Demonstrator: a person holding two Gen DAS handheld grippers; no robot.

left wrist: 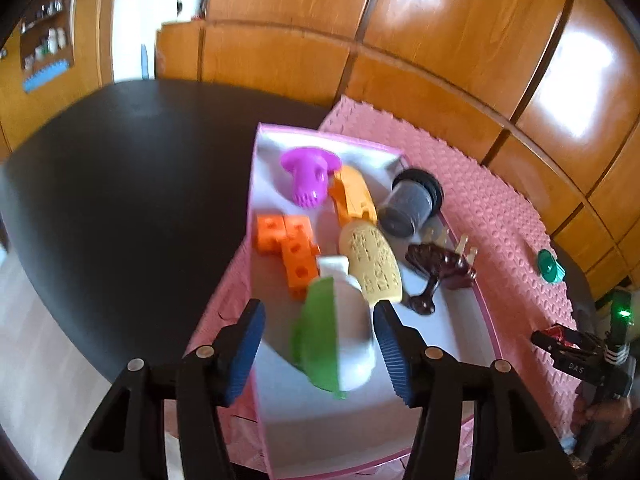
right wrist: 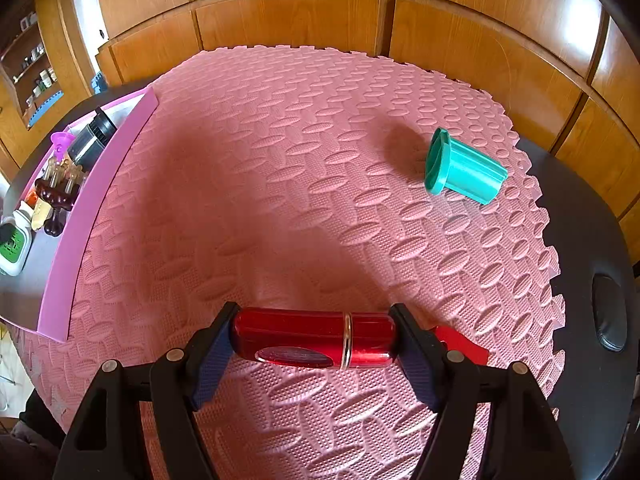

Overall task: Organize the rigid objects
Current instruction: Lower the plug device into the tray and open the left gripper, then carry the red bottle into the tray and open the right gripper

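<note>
My left gripper (left wrist: 320, 344) is open above the pink-rimmed tray (left wrist: 486, 312). A white and green bottle (left wrist: 340, 332) lies in the tray between its fingers, apart from both pads. The tray also holds a purple piece (left wrist: 308, 176), orange blocks (left wrist: 290, 246), a yellow ridged piece (left wrist: 374, 262), a grey cylinder (left wrist: 410, 204) and a dark brown piece (left wrist: 434, 268). My right gripper (right wrist: 314, 338) is shut on a red glossy cylinder (right wrist: 314, 338), gripped end to end just above the pink foam mat (right wrist: 280, 160). A teal flanged piece (right wrist: 460, 168) lies on the mat at the far right.
The mat and tray rest on a black table (left wrist: 120, 184). Wooden cabinets (right wrist: 300, 12) stand behind. The tray's pink wall (right wrist: 92, 208) runs along the mat's left edge. A red flat piece (right wrist: 460, 344) lies behind my right finger. My right gripper shows in the left wrist view (left wrist: 576, 356).
</note>
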